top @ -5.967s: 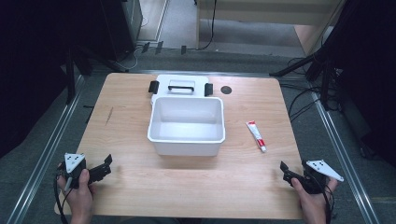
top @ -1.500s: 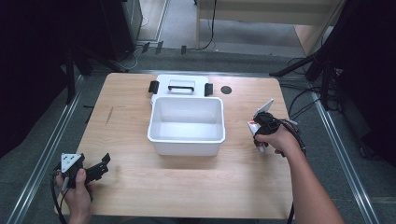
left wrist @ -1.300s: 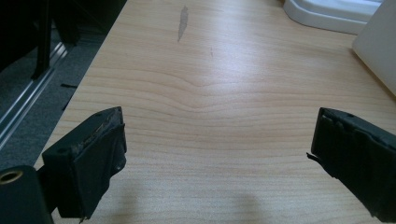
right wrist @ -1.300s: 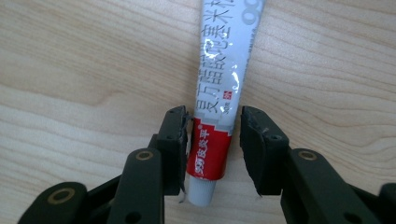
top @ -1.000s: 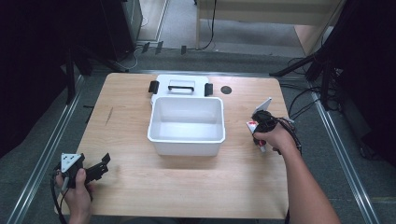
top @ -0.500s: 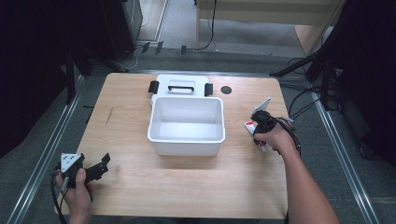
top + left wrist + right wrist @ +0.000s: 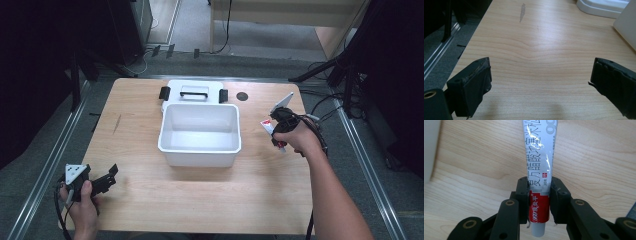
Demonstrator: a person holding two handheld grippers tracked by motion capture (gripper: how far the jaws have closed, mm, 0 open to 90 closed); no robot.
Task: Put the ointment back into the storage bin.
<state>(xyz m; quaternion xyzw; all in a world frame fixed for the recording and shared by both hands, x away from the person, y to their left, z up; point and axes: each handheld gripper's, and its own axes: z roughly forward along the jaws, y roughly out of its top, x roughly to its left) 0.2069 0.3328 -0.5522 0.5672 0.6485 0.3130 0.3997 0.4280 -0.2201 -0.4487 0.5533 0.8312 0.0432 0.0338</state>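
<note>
A white and red ointment tube [image 7: 539,170] with printed characters lies between my right gripper's [image 7: 539,192] black jaws, which are shut on its red end near the grey cap. In the high view the right gripper [image 7: 276,131] holds the tube [image 7: 267,127] just right of the white tub [image 7: 200,134]. The tube's flat end points away from me. Near the table's front left corner my left gripper [image 7: 102,181] is held open over bare wood, and its two pads [image 7: 472,86] have nothing between them.
The white tub stands mid-table, with its white lid [image 7: 192,93] and black clips lying behind it. A dark round hole [image 7: 242,96] marks the tabletop at the back. Cables [image 7: 325,107] trail off the right edge. A dark streak [image 7: 522,11] stains the wood at left.
The right gripper has come in from the front right corner and shut on the tube. Over the last second it has drifted slightly left with it. The left gripper stays still.
</note>
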